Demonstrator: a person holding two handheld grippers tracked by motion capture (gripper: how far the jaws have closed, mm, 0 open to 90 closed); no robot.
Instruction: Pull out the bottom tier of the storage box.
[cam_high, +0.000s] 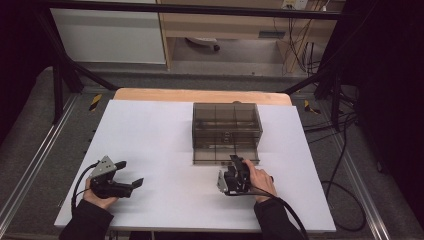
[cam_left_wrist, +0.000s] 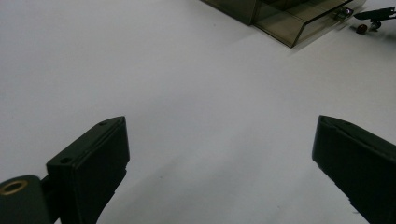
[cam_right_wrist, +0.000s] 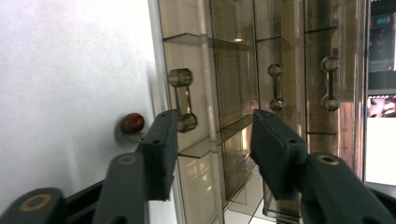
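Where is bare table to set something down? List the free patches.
Free: the wide stretch left of the drawer box, from the far edge down to the left hand-held gripper, and the near strip between the two grippers. Crowded: in front of the box, where the right hand-held gripper and a small red ball sit.

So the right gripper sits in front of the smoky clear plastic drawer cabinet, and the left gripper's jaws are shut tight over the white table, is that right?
Not quite. The left gripper has its jaws wide apart over the white table, nothing between them, as the left gripper view shows. The right gripper is indeed at the smoky clear plastic drawer cabinet.
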